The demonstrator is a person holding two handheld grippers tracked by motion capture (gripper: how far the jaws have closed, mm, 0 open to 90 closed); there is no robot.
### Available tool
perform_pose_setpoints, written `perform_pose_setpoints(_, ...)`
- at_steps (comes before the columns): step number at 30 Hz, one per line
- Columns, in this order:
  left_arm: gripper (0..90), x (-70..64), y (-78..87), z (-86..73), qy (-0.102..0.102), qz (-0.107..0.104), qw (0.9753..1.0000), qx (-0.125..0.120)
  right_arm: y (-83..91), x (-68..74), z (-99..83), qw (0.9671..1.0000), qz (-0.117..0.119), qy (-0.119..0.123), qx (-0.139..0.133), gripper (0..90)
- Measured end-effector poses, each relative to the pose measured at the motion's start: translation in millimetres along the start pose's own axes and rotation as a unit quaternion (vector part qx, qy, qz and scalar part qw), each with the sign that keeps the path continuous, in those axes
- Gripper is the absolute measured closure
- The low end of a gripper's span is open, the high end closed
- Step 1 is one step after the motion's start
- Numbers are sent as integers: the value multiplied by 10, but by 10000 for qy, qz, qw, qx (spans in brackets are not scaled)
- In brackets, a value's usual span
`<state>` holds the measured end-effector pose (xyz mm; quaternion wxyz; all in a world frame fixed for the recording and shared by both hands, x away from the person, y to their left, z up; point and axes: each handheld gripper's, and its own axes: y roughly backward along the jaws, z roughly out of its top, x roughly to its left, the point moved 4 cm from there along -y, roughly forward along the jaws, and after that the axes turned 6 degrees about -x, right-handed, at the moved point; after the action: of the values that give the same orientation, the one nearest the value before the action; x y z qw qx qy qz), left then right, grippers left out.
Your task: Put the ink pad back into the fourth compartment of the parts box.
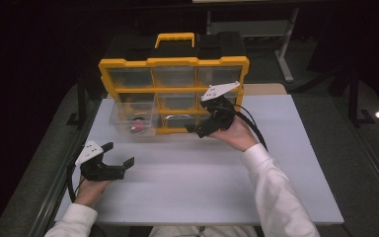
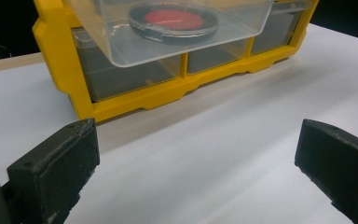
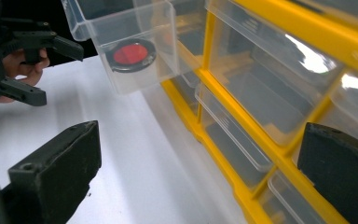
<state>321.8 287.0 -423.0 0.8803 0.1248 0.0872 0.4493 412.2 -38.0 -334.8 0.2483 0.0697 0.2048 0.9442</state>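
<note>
Here a yellow organiser (image 1: 173, 94) with clear drawers and a yellow handle stands upright at the far side of the white bench (image 1: 197, 182), its drawer fronts facing the person. One clear drawer (image 1: 132, 118) on the left column, middle row, is pulled out over the bench, and a round black-rimmed disc (image 1: 138, 129) with a red centre lies flat on its floor; in the left gripper view the same disc (image 2: 173, 20) shows through the drawer (image 2: 168, 37) from just below. The left gripper (image 1: 118, 157) is held low over the near left part of the bench, well apart from the organiser, its fingers spread wide with nothing between them and pointing towards the pulled-out drawer. The right gripper (image 1: 195, 130) is up against the lower front of the organiser, towards its right half, tilted down; its fingers are also spread and grip nothing, with bench and drawer fronts showing between them in the right gripper view. In that view the right finger (image 3: 342, 172) lies close against the clear drawer fronts, though I cannot tell if it touches them, and the left gripper (image 3: 58, 70) appears farther off beside the drawer (image 3: 121, 42). White sleeves (image 1: 276, 197) enter from the bottom.
</note>
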Motion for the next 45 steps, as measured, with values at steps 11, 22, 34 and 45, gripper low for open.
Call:
perform_pose_setpoints(11,0,15,10,-7,28,12,10000,12,185,-62,-294,9995,-145,-138,-235,0)
perform_pose_setpoints(22,0,-2,3,-10,33,-22,10000,8,341,-125,-546,9982,-313,-307,-398,0)
perform_pose_setpoints(34,0,5,-10,-25,-24,-13,10000,86,533,-153,-748,9970,-456,-485,-403,0)
perform_pose_setpoints(45,0,11,-11,-28,15,42,10000,65,722,-184,-1001,9940,-717,-703,-440,0)
